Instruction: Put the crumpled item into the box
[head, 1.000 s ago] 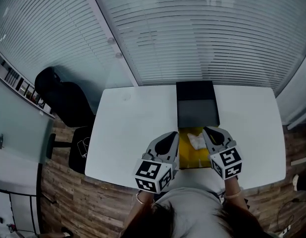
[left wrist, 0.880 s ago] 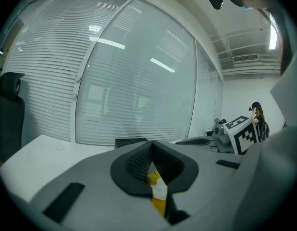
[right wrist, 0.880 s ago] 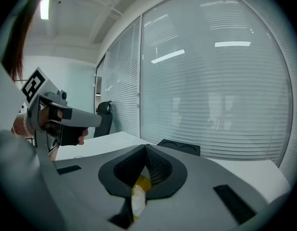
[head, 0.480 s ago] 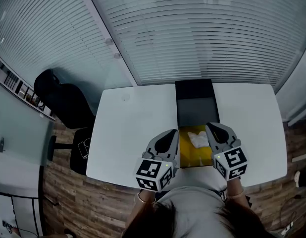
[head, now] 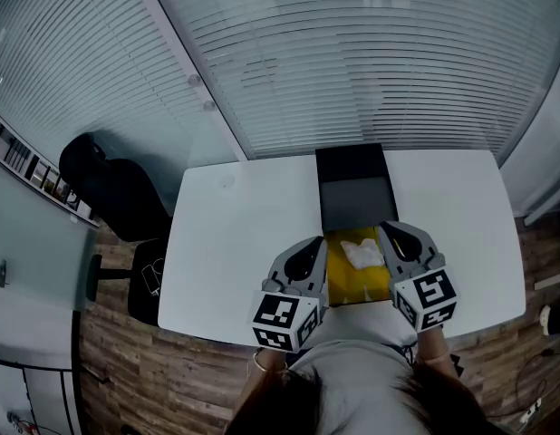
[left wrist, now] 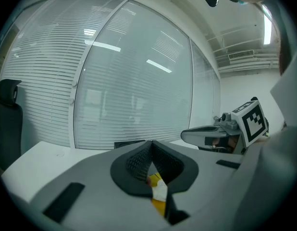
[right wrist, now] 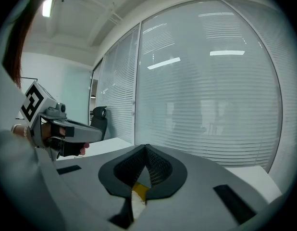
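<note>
Right hand-held gripper (right wrist: pixel 146 149), jaws together, left hand-held gripper (right wrist: pixel 91 134) beside, blinds (right wrist: pixel 211 105) behind

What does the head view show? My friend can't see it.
A white crumpled item lies in an open yellow box at the near edge of a white table, with a black rectangular box just beyond it. The person's left gripper and right gripper sit on either side of the yellow box.

The crumpled item (head: pixel 362 253) is a small white wad, lying loose in the far half of the yellow box (head: pixel 351 288) just below me. That box lies open and flat at the near edge of the tabletop (head: pixel 244 243). Its far end touches a black box (head: pixel 355 166), open too, dark grey inside.
</note>
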Motion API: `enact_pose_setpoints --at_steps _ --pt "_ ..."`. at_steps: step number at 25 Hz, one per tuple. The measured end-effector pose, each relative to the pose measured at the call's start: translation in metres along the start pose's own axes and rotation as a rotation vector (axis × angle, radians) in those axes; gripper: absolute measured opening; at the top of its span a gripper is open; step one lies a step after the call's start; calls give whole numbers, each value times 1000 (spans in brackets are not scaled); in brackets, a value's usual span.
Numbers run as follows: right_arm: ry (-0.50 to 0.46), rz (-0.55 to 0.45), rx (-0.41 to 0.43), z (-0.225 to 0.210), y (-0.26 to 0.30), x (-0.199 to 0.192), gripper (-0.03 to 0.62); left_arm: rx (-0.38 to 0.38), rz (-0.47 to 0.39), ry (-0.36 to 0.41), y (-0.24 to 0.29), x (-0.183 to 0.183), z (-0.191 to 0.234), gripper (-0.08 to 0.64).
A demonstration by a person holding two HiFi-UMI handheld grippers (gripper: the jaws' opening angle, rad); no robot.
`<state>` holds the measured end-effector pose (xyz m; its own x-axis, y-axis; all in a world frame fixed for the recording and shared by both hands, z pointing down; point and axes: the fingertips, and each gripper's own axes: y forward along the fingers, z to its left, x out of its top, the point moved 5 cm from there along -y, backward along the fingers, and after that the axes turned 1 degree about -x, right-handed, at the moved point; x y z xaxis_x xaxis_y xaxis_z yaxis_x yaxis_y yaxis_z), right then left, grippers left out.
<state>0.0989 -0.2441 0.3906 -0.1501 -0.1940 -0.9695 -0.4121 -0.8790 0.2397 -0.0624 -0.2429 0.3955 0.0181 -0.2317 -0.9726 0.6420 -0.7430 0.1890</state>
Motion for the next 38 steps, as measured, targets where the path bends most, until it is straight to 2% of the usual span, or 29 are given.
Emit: enact_pose_setpoints --at_steps 23,38 --pt "7 18 -20 -2 -4 -4 26 -16 14 -8 2 -2 -4 17" --pt "5 10 4 -1 1 -5 26 -18 29 -12 3 -4 -6 17"
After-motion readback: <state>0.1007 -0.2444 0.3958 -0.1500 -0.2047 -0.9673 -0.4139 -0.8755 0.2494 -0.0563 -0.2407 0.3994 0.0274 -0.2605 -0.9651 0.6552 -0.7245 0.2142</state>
